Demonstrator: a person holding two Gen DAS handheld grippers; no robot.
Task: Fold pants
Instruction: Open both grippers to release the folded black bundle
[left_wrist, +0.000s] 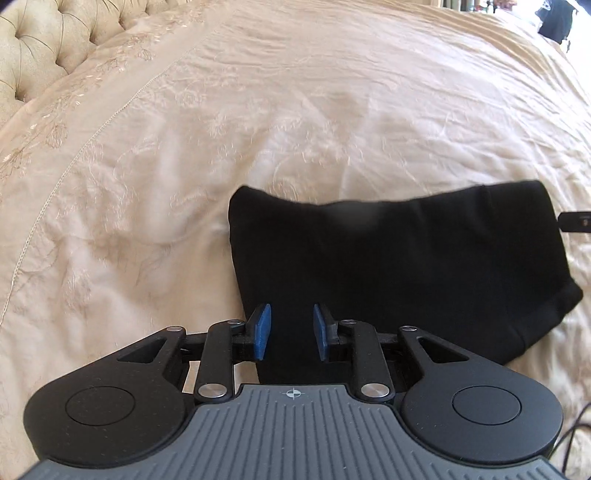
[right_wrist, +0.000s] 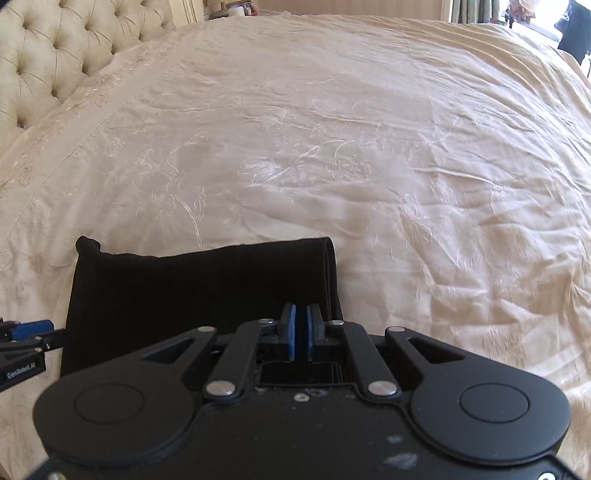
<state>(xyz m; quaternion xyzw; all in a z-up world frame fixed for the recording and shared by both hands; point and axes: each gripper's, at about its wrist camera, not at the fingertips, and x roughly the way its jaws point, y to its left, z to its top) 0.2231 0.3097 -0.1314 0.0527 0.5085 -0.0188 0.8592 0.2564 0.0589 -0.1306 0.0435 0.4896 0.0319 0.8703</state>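
Black pants (left_wrist: 406, 258) lie folded into a compact rectangle on a cream bedspread (left_wrist: 258, 110). My left gripper (left_wrist: 291, 332) hovers over their near left corner. Its blue pads (left_wrist: 263, 330) stand a little apart with their inner faces bare, and black cloth shows below the gap. In the right wrist view the same pants (right_wrist: 184, 288) show stacked layers along their right edge. My right gripper (right_wrist: 301, 332) is over their near right part, pads together with nothing seen between them. Each gripper shows in the other's view, at the pants' sides: the right gripper (left_wrist: 576, 221) and the left gripper (right_wrist: 33, 328).
A tufted cream headboard (right_wrist: 55, 48) rises at the far left. The embroidered bedspread (right_wrist: 406, 166) spreads wide beyond and to the right of the pants. A dark shape (left_wrist: 554, 18) stands past the bed's far right corner. A thin cable (left_wrist: 580, 424) trails at the near right.
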